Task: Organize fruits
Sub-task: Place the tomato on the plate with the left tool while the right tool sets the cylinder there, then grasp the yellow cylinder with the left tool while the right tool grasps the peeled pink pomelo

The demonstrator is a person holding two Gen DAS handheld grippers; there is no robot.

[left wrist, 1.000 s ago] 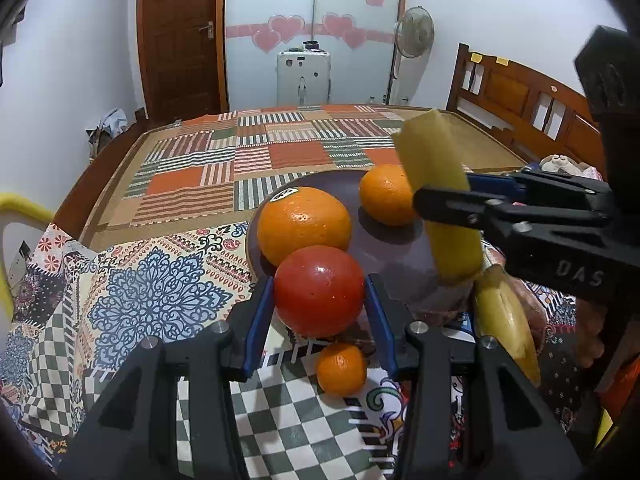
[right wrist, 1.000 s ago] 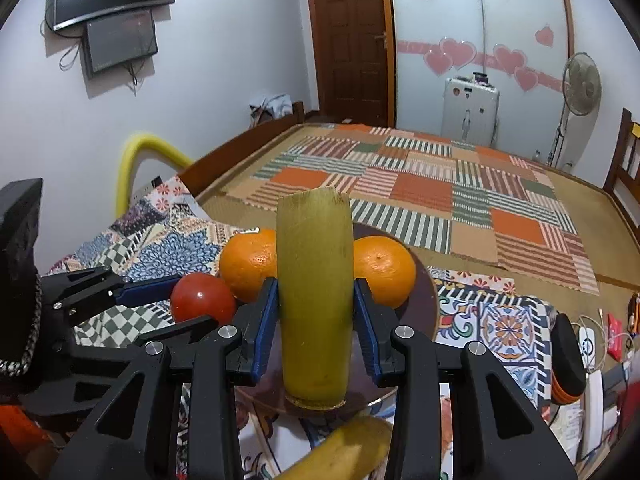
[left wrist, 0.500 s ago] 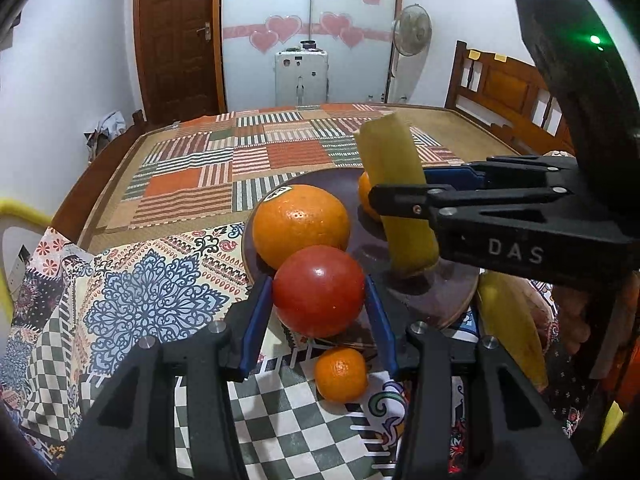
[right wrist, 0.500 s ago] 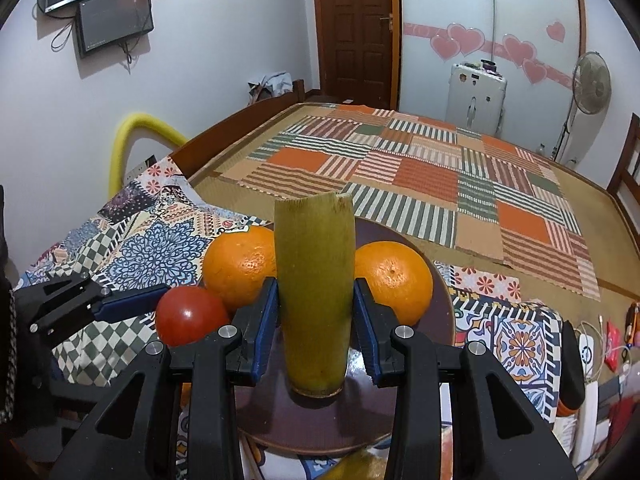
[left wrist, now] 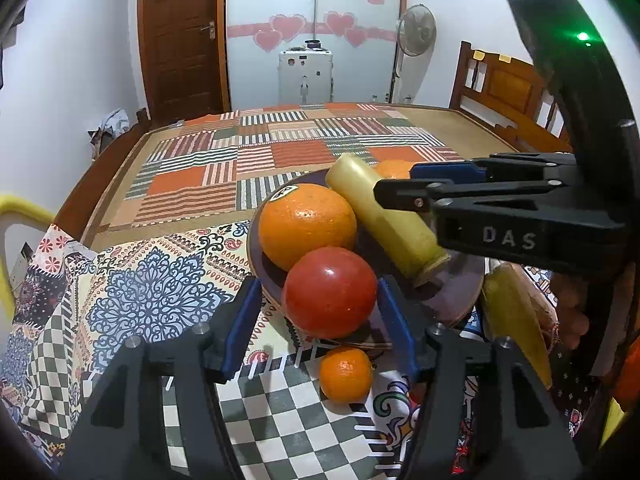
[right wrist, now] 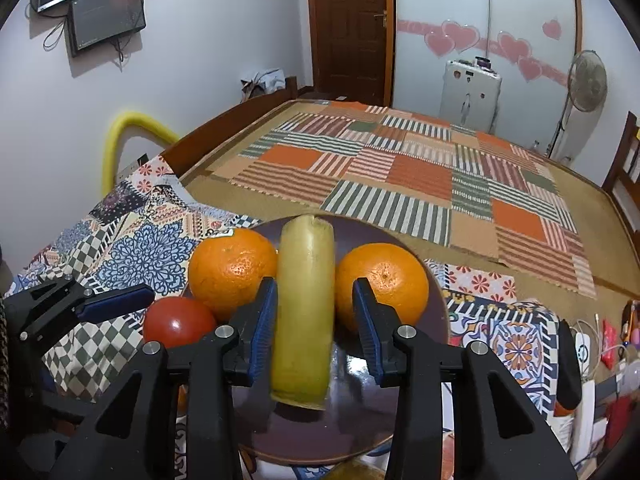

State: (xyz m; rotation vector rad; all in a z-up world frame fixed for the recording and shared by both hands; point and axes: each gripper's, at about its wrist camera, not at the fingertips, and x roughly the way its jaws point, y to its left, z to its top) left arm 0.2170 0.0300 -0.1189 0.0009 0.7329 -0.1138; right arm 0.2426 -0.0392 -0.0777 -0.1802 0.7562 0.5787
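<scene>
The red tomato [left wrist: 330,292] and the yellow-green stalk [right wrist: 304,308] rest on the dark plate [right wrist: 434,292] beside two oranges. The left gripper [left wrist: 320,322] and right gripper [right wrist: 316,326] are both opening, pads clear of each. A small tangerine [left wrist: 346,374] and a banana [left wrist: 516,320] remain off the plate.

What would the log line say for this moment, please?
left gripper: opening around tomato | right gripper: opening around yellow stick | both on plate | small orange on cloth
</scene>
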